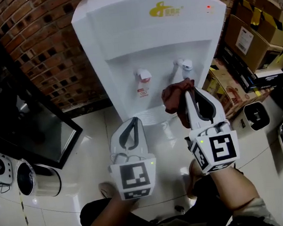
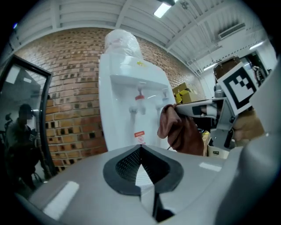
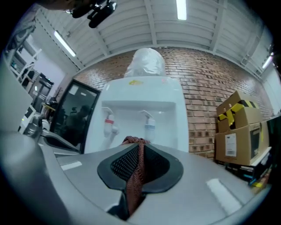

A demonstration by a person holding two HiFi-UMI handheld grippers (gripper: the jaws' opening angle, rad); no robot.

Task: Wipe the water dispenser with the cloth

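Note:
The white water dispenser (image 1: pixel 150 40) stands against a brick wall, with a red tap (image 1: pixel 144 78) and a pale tap (image 1: pixel 185 66) in its recess. My right gripper (image 1: pixel 189 92) is shut on a reddish-brown cloth (image 1: pixel 176 98), held just in front of the recess below the pale tap. In the right gripper view the cloth (image 3: pixel 136 169) is pinched between the jaws, with the dispenser (image 3: pixel 142 112) straight ahead. My left gripper (image 1: pixel 133 119) is lower and to the left, its tips together and nothing in them. The left gripper view shows the dispenser (image 2: pixel 129 92) and the hanging cloth (image 2: pixel 180 129).
Cardboard boxes (image 1: pixel 255 33) are stacked to the dispenser's right. A dark glass-door cabinet (image 1: pixel 32 127) stands on the left, with a round metal object (image 1: pixel 36 179) on the white floor. The brick wall (image 1: pixel 42 50) runs behind.

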